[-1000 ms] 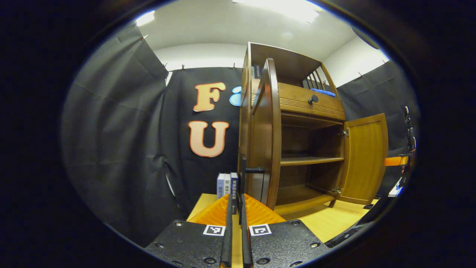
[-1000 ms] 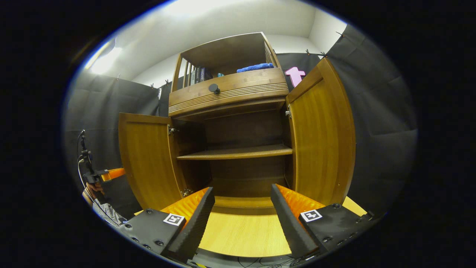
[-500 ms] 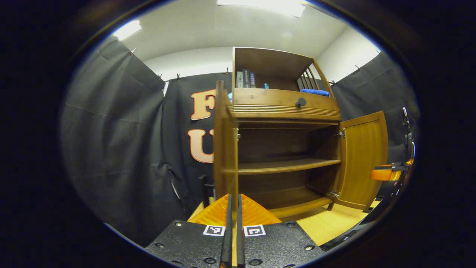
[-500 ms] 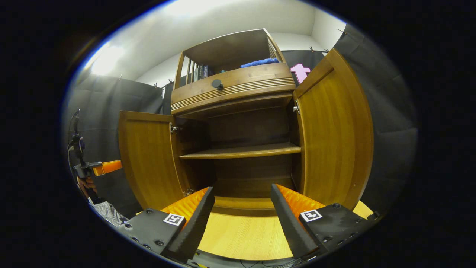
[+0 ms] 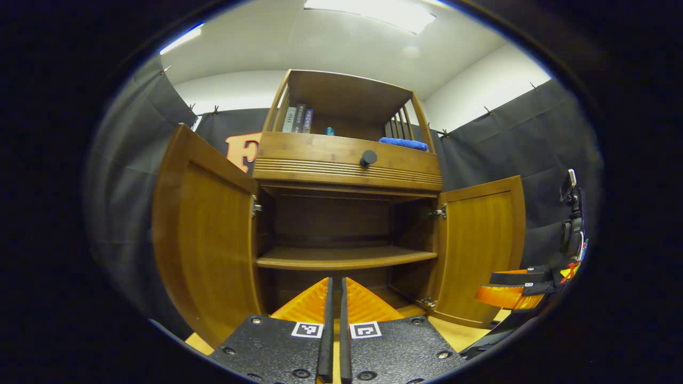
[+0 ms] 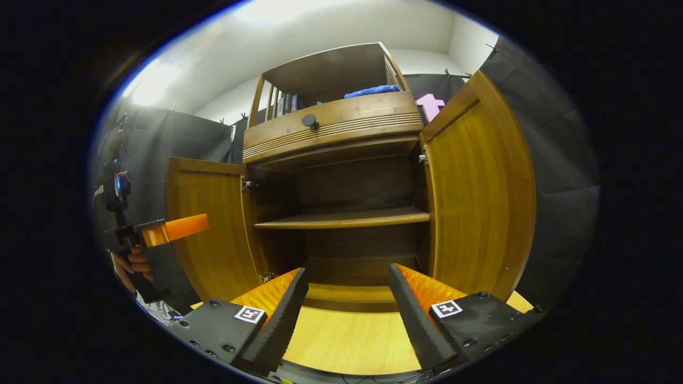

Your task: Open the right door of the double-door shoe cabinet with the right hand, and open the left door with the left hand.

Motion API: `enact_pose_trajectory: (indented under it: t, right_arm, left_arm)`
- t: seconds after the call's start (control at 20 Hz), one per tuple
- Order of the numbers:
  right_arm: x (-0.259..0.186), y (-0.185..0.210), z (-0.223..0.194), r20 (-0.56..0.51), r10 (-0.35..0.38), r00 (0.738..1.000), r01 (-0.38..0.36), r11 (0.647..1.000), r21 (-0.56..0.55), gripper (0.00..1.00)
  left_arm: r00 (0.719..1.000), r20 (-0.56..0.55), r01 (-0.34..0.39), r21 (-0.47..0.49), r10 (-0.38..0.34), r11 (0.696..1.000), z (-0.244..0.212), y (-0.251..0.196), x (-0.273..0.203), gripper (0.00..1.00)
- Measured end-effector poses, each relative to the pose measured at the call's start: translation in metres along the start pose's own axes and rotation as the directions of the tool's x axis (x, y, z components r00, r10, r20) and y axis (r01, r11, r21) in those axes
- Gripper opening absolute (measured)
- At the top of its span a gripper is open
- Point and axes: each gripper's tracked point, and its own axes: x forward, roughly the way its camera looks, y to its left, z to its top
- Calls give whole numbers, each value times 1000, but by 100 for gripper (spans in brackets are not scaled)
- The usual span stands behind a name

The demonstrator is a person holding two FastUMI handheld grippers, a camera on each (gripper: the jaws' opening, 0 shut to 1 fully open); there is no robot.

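The wooden shoe cabinet (image 5: 347, 165) stands in front of me with both doors swung wide. In the left gripper view, its left door (image 5: 203, 240) is close on the left and its right door (image 5: 480, 245) hangs open farther right. My left gripper (image 5: 335, 282) is shut with nothing in it and points at the inner shelf (image 5: 341, 258). The right gripper (image 6: 347, 271) is open and empty, low before the cabinet's base, between the left door (image 6: 208, 229) and the right door (image 6: 475, 197). Neither gripper touches a door.
A drawer with a black knob (image 5: 368, 158) sits above the doors. Books (image 5: 298, 118) and a blue cloth (image 5: 403, 142) lie on top. A light wooden platform (image 6: 347, 336) carries the cabinet. A hand (image 6: 130, 264) holds the other gripper (image 6: 176, 228) at the left.
The left gripper view has swung from the left door's edge round to the cabinet's open front. The left door stands wider. In the right gripper view, the left gripper has moved nearer.
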Motion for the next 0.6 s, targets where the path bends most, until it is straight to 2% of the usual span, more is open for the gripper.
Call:
enact_pose_trajectory:
  t: [0.05, 0.1, 0.15, 0.3, 0.6]
  right_arm:
    - [-2, -1, 0, 3, -3, 1000, 3, 1000, 2, 98]
    - [-4, -3, 0, 1, -10, 1000, 10, 1000, 1, 98]
    - [-6, -5, -1, 2, -17, 1000, 17, 1000, -2, 98]
    - [-13, -12, 0, 4, -34, 999, 34, 999, 3, 98]
    - [-18, -13, 4, 8, -37, 999, 37, 999, 7, 98]
  left_arm:
    - [1000, 17, -4, -9, 4, 1000, 3, -4, 2, 0]
    - [999, 27, -23, -19, 24, 1000, 3, -3, 4, 0]
    - [999, 30, -41, -29, 41, 999, 2, -2, 4, 7]
    - [997, 51, -59, -54, 62, 997, 6, -3, 0, 11]
    - [992, 38, -114, -69, 116, 991, -2, 8, -3, 82]
